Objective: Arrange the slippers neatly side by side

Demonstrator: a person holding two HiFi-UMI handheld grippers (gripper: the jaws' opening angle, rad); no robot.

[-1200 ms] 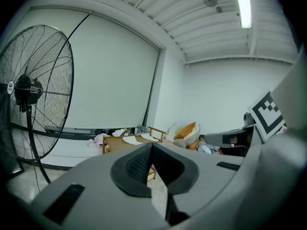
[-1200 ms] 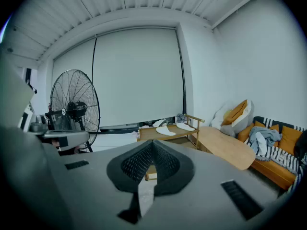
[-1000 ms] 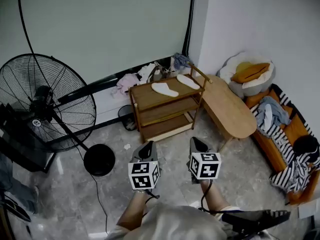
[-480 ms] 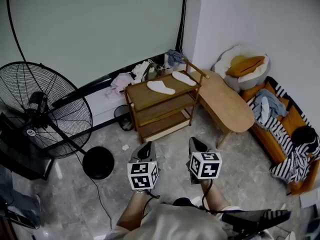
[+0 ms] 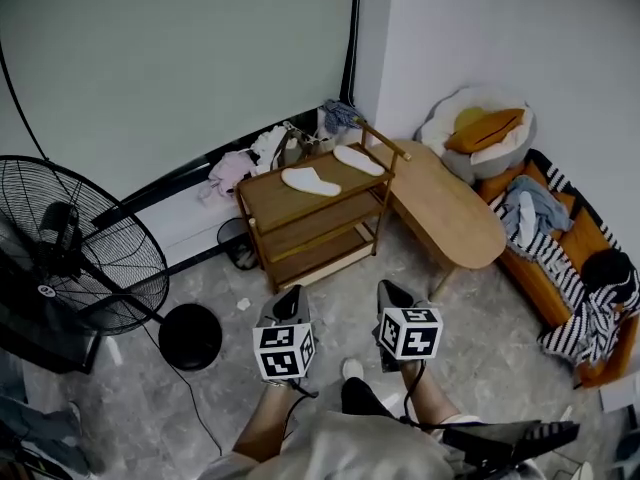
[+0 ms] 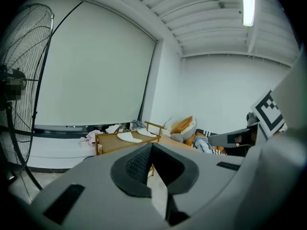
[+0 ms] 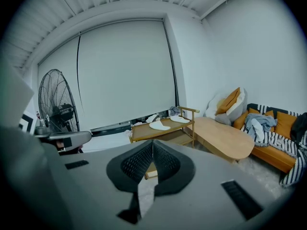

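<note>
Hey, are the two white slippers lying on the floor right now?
No, the nearer slipper and the farther slipper both lie on the top shelf of the wooden rack.

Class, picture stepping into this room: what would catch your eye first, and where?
A white slipper and a second slipper lie apart on the top shelf of the wooden rack by the back wall. A big black floor fan stands at the left, and the left gripper and right gripper, both shut, point toward the rack.
</note>
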